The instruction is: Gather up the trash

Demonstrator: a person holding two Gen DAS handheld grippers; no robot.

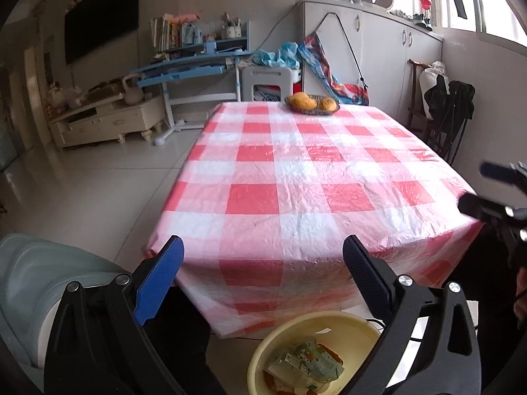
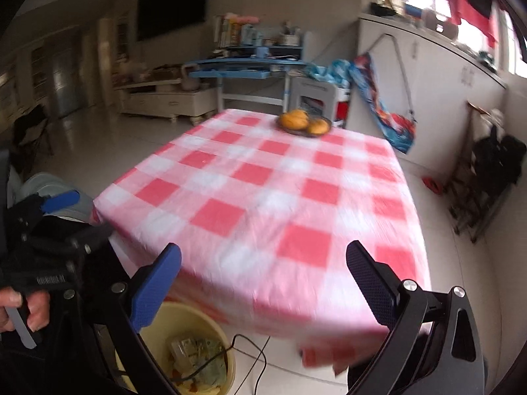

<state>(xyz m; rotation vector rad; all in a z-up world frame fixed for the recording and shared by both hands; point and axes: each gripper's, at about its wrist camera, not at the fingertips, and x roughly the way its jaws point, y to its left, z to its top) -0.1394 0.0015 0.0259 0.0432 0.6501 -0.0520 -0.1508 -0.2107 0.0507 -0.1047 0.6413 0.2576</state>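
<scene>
1. Now, my left gripper (image 1: 263, 253) stands with its jaws spread wide and nothing between them, one pad blue, the other black, hanging just before the near edge of the table (image 1: 280, 171).
2. My right gripper (image 2: 263, 260) is likewise wide apart and holds nothing; it hangs over the near corner of the same table (image 2: 263, 197), and its picture is blurred.
3. Below and between my left jaws, on the floor just under the hanging cloth, sits a pale yellow basin (image 1: 346, 326) with the trash (image 1: 306, 365) in it: crumpled green-and-white packaging with something orange under it.
4. From the right wrist the basin (image 2: 184, 316) lies low on the left, past the blue pad, the trash (image 2: 197, 349) inside and a thin black cable (image 2: 250, 358) trailing across its rim onto the tiles.
5. Red-and-white checked plastic cloth covers the table, and its top shows bare apart from a dark dish of orange fruit (image 1: 312, 102) at the far end.
6. A hand (image 2: 23, 309) grips the other gripper's handle at the left edge of the right view.
7. Beyond the table stand a blue desk (image 1: 194, 65) loaded with books, a white stool, white cabinets and a dark screen on the wall.
</scene>
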